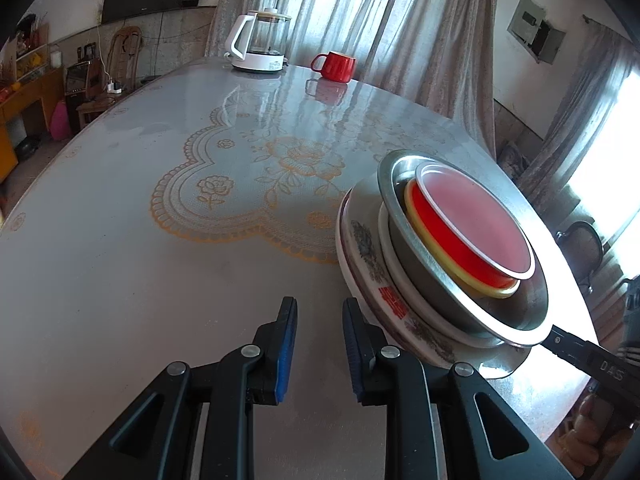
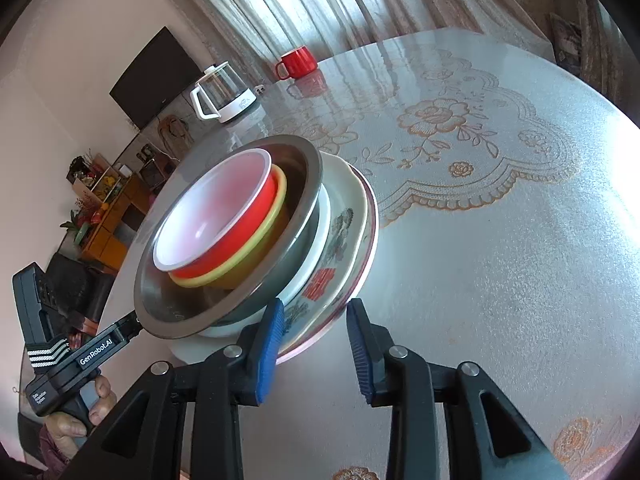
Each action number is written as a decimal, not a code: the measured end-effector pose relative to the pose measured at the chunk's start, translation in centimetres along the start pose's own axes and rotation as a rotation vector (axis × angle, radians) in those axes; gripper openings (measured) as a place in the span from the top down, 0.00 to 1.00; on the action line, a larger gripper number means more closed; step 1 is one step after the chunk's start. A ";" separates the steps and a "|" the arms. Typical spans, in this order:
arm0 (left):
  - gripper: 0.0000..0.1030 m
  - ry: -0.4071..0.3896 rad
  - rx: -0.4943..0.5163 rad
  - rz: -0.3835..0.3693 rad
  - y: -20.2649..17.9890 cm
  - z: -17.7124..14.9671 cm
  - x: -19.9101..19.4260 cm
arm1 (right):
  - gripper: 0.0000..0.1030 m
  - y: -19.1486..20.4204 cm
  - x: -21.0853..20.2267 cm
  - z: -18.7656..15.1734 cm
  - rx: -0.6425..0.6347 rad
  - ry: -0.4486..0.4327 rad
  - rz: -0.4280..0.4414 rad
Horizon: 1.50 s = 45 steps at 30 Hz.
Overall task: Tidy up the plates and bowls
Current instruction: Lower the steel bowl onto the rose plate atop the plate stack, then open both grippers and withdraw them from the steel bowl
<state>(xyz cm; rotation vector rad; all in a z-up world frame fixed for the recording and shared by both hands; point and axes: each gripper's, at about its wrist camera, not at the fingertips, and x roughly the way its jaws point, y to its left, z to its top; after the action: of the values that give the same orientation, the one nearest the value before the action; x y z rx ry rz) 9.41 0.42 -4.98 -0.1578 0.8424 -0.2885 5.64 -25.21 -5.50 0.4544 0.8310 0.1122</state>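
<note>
A stack of dishes stands on the round table point(image 1: 160, 264). At the bottom are patterned plates point(image 1: 366, 256) point(image 2: 340, 248), then a white dish, a steel bowl point(image 1: 424, 276) point(image 2: 280, 276), a yellow bowl point(image 2: 240, 268) and a red bowl with white inside point(image 1: 476, 220) point(image 2: 212, 216) on top. My left gripper point(image 1: 320, 344) is open and empty, just left of the stack's near edge. My right gripper point(image 2: 316, 344) is open and empty, its left finger close to the plates' rim. The other gripper's body shows at each view's edge.
A red mug point(image 1: 334, 66) point(image 2: 296, 63) and a glass kettle with white base point(image 1: 260, 42) point(image 2: 222, 94) stand at the table's far side. Curtains hang behind. A TV and wooden cabinets lie beyond the table's left edge.
</note>
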 end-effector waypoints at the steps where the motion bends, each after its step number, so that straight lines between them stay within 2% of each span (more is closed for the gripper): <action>1: 0.77 -0.002 0.000 0.010 0.0 -0.1 -0.1 | 0.69 0.1 0.0 0.0 -0.004 -0.004 -0.005; 8: 0.70 -0.058 0.031 0.119 -0.6 -0.7 -2.0 | 0.69 0.7 -1.2 -0.2 -0.031 -0.061 -0.089; 13: 0.68 -0.109 0.049 0.161 -1.2 -0.6 -3.5 | 0.67 1.8 -2.8 0.1 -0.061 -0.143 -0.172; 17: 0.61 -0.163 0.071 0.200 -1.9 -0.4 -4.8 | 0.64 4.0 -3.9 1.1 -0.103 -0.240 -0.247; 21: 0.54 -0.193 0.077 0.218 -2.2 -0.4 -5.3 | 0.62 6.4 -4.2 2.0 -0.128 -0.316 -0.282; 31: 0.47 -0.208 0.075 0.243 -2.4 -0.4 -5.5 | 0.62 8.7 -3.3 -1.1 -0.154 -0.308 -0.325; 35: 0.36 -0.218 0.087 0.235 -2.8 -0.6 -5.7 | 0.62 8.3 -3.3 -1.1 -0.136 -0.294 -0.333; 45: 0.22 -0.241 0.091 0.221 -3.3 -0.9 -6.0 | 0.61 7.8 -3.5 -0.9 -0.115 -0.303 -0.381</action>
<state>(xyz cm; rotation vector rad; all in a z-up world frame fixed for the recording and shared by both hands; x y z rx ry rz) 4.32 -0.85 -0.45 -0.0125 0.5997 -0.0970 3.17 -18.84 -0.24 0.1920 0.5961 -0.2549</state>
